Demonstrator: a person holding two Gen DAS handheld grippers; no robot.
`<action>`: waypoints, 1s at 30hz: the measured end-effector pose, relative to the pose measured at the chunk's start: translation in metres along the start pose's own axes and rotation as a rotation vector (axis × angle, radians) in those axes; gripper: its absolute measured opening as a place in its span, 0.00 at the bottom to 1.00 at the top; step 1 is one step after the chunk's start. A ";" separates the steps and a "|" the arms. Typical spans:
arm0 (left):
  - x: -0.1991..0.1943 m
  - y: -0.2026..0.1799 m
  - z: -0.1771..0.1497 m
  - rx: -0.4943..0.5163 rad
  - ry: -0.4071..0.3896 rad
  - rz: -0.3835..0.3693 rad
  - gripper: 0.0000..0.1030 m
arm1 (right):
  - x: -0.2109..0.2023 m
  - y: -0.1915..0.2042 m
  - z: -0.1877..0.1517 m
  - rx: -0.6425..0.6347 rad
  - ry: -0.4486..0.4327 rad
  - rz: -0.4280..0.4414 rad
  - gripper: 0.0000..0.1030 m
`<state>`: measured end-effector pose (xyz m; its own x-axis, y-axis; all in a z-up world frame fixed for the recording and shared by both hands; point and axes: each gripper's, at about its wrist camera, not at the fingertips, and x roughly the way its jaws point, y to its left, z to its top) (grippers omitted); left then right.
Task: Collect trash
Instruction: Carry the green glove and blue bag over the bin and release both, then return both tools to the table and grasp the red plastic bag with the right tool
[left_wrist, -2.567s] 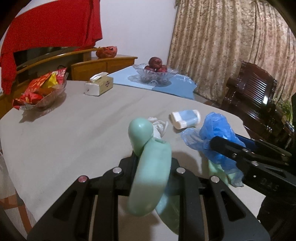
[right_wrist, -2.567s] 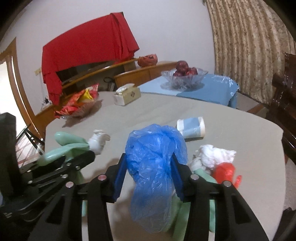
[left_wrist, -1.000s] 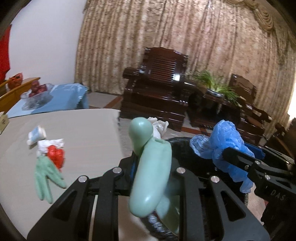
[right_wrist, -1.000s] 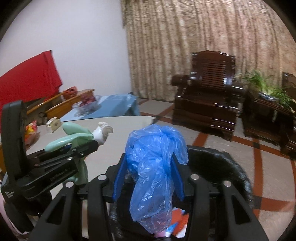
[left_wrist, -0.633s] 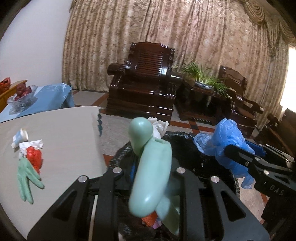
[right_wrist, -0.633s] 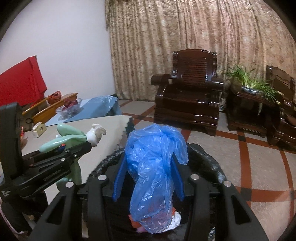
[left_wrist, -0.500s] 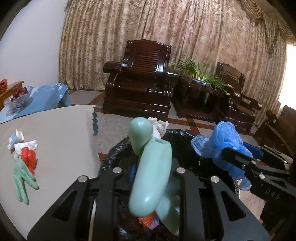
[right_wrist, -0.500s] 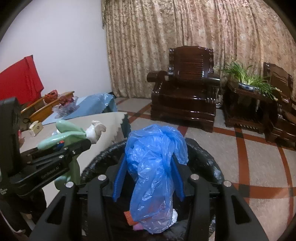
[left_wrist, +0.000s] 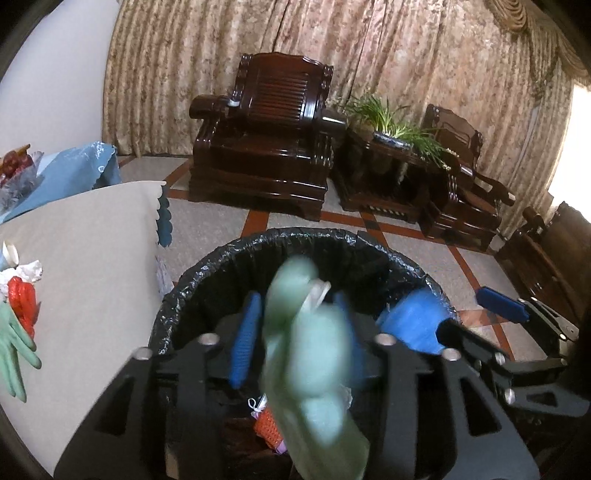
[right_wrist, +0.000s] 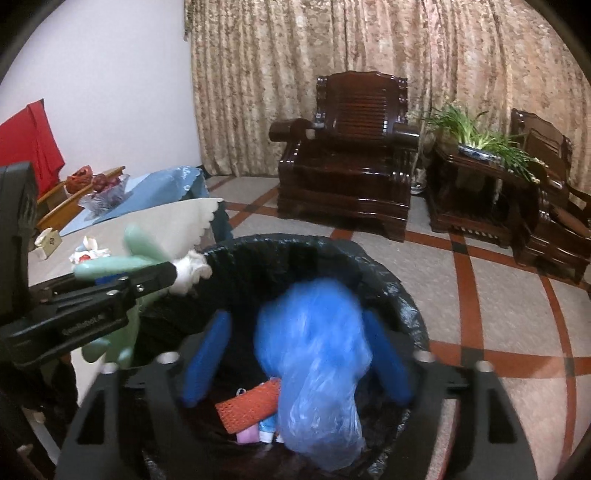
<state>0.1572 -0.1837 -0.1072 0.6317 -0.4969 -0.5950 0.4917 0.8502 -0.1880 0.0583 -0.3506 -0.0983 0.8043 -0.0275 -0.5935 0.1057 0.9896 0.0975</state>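
Both claws — left claw (left_wrist: 299, 343), right claw (right_wrist: 295, 362) — hang side by side, jaws spread.

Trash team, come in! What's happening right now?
Both tongs open over the black-lined bin. Green glove and blue plastic bag dropping in. Nothing in the way.

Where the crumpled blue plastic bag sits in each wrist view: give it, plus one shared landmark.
Left wrist: crumpled blue plastic bag at right of centre, inside the bin rim, beside the right gripper.
Right wrist: bottom centre, blurred, between the open blue pads.
Shared landmark: black-lined trash bin.
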 end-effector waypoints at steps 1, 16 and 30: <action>0.000 0.001 0.000 -0.002 -0.005 0.001 0.51 | -0.001 0.000 -0.001 -0.004 -0.002 -0.007 0.89; -0.079 0.065 0.009 -0.076 -0.144 0.167 0.81 | -0.018 0.038 0.024 -0.017 -0.080 0.066 0.94; -0.154 0.187 -0.013 -0.190 -0.179 0.470 0.82 | 0.024 0.169 0.040 -0.168 -0.063 0.288 0.94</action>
<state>0.1438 0.0543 -0.0611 0.8580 -0.0630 -0.5097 0.0245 0.9963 -0.0819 0.1188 -0.1892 -0.0643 0.8224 0.2529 -0.5096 -0.2244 0.9673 0.1180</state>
